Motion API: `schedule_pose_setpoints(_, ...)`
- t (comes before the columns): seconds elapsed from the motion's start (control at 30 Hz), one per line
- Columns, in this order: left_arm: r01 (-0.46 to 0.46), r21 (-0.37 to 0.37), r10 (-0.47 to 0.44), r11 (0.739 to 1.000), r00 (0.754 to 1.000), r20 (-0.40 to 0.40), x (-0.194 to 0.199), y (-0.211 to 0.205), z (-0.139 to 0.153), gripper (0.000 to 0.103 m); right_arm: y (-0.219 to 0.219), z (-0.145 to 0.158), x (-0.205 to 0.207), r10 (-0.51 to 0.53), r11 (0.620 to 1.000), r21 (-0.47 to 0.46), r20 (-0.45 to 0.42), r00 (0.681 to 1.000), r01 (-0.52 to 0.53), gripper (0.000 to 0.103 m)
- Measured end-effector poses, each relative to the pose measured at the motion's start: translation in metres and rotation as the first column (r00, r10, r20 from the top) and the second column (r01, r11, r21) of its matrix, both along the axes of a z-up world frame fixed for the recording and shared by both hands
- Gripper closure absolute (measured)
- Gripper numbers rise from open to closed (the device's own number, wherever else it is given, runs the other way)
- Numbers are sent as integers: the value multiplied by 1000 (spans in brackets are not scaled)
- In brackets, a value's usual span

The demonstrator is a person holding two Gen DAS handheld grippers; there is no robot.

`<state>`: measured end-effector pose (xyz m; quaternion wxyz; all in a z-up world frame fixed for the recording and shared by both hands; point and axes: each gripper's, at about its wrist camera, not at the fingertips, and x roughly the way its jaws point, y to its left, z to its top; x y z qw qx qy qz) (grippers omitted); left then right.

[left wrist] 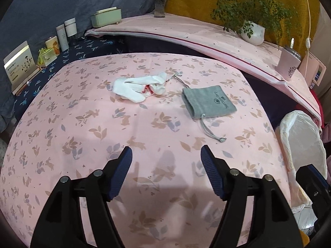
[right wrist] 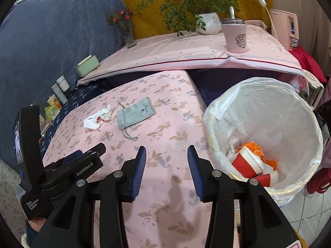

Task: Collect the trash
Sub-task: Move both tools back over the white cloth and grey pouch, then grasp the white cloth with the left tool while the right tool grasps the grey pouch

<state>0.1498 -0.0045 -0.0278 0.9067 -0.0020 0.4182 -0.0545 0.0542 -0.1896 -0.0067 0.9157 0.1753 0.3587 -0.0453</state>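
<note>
While both grippers hang empty over the pink table, part of the trash is already in the bin.

The left gripper [left wrist: 166, 152] and the right gripper [right wrist: 166, 153] both have their jaws apart, with nothing between them. Inside the lined bin [right wrist: 215, 111], which stands just beside the table's right edge, lie red paper cups [right wrist: 247, 163] and something orange [right wrist: 269, 162]. On the tablecloth [left wrist: 82, 144] remain a crumpled white cloth with a red mark [left wrist: 140, 87] and, near it, a grey drawstring pouch [left wrist: 209, 101]. Whether the pouch counts as trash is not sure; the white cloth seems the next thing to collect.
</note>
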Motion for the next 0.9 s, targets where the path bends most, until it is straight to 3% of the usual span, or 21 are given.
schedule_pose_setpoints(0.5, -92, 30, 92, 995, 995, 25, 59, 53, 3, 19, 61, -10, 63, 133, 991, -19, -45, 990, -134, 61)
schedule_pose_setpoints(0.9, -76, 50, 76, 996, 997, -1, 125, 52, -12, 19, 92, -30, 137, 182, 983, -19, -93, 979, -185, 61)
